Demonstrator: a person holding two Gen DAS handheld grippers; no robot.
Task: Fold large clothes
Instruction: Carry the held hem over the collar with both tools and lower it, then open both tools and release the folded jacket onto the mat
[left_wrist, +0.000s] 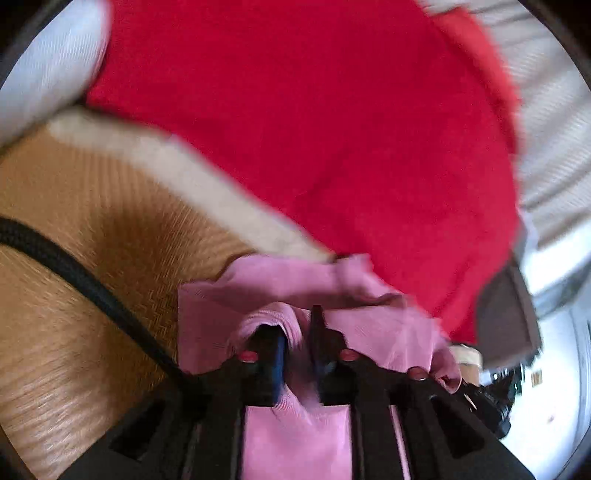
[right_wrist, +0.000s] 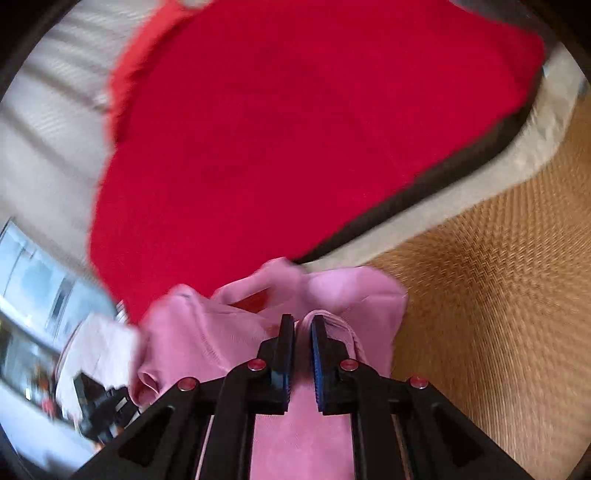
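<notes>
A pink garment (left_wrist: 295, 424) hangs bunched between both grippers, lifted in front of a red cloth (left_wrist: 314, 129) spread over a raised surface. In the left wrist view my left gripper (left_wrist: 295, 321) is shut on the pink garment, and a ribbed fold wraps over the left finger (left_wrist: 275, 350). In the right wrist view my right gripper (right_wrist: 302, 319) is shut on the pink garment (right_wrist: 221, 332), with a ribbed hem lying beside the right finger (right_wrist: 321, 354). The red cloth (right_wrist: 295, 147) fills the upper part of that view too. Both views are blurred by motion.
A woven tan floor mat (left_wrist: 92, 240) (right_wrist: 498, 295) lies below a pale beige edge band (left_wrist: 184, 177) (right_wrist: 517, 155). A black cable (left_wrist: 92, 288) crosses the mat. A white cushion (left_wrist: 48, 66) sits top left. Striped grey fabric (left_wrist: 554, 129) (right_wrist: 44, 110) borders the red cloth.
</notes>
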